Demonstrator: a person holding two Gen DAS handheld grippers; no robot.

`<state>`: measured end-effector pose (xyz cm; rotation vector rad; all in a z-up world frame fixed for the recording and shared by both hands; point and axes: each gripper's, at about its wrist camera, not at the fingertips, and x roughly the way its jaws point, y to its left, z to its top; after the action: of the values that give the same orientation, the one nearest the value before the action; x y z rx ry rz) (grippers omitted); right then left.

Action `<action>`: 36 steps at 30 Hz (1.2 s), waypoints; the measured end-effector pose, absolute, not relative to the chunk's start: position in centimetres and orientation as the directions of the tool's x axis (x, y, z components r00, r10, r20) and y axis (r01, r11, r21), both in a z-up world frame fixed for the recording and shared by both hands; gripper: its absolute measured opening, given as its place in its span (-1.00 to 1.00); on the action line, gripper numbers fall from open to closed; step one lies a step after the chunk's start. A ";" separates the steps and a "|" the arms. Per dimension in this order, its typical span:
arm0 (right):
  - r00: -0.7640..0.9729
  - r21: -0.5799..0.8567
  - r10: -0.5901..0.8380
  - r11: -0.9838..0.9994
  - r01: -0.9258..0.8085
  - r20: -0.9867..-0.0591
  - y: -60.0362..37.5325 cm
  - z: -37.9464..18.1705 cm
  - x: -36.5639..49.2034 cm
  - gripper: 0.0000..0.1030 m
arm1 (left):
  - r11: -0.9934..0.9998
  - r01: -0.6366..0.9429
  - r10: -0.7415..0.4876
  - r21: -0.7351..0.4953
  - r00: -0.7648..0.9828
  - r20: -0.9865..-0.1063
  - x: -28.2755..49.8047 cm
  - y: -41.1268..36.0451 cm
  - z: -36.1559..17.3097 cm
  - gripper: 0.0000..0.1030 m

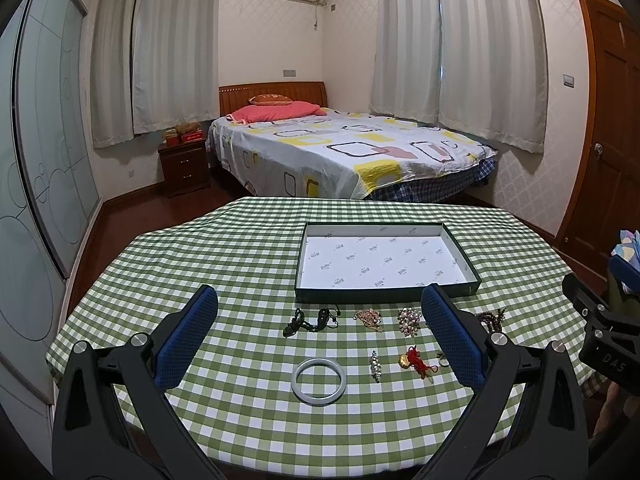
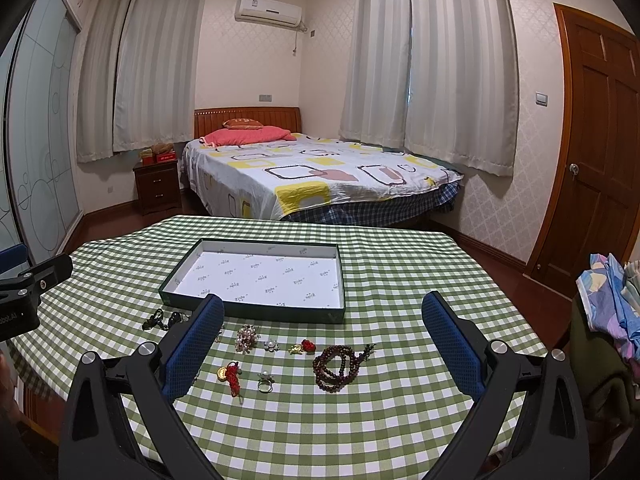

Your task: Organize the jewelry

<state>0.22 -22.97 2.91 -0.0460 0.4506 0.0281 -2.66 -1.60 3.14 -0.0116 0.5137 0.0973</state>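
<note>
The jewelry is being shown spread on the desk (image 1: 240,420), which is being covered by a green-and-white checked cloth. In the left wrist view, between the wide-apart jaws of the left gripper (image 1: 320,300), a dark corded pendant (image 1: 310,320) is lying leftmost, a pale bangle (image 1: 318,381) is lying flat nearer the camera, then a gold chain heap (image 1: 370,319), a slim silver piece (image 1: 375,365), a pearl cluster (image 1: 410,320) and a red-tasselled gold charm (image 1: 414,362). Just beyond the fingertips, a shallow dark-walled box (image 1: 386,294) with printed white lining is being seen holding nothing.

A bed (image 1: 340,148), white curtains (image 1: 460,52) and a wooden door (image 1: 608,120) are being seen behind the desk.

In the right wrist view the right gripper (image 2: 322,306) is likewise being held with jaws apart and nothing between them. Only this view is showing the ring (image 2: 265,383), a pearl flower piece (image 2: 271,345), a second small red-and-gold charm (image 2: 303,347) and the brown bead string (image 2: 339,365), coiled toward the right jaw; the bangle is appearing only in the left view.
</note>
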 end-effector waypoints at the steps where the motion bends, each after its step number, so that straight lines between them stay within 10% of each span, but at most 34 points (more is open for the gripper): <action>1: 0.900 -0.037 0.018 0.999 -0.038 -0.436 -23.0 2.9 0.2 0.87 | 0.995 -0.096 0.090 0.013 0.867 -0.491 -2.7 -1.6 3.1 0.92; 36: 0.900 -0.042 0.015 0.998 -0.037 -0.435 -22.8 2.9 0.1 0.87 | 0.994 -0.106 0.098 0.012 0.865 -0.491 -2.3 -1.0 2.9 0.92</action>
<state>0.10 -22.80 2.87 -0.0495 0.4493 0.0273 -2.29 -1.03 2.89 -0.0153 0.5140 0.1066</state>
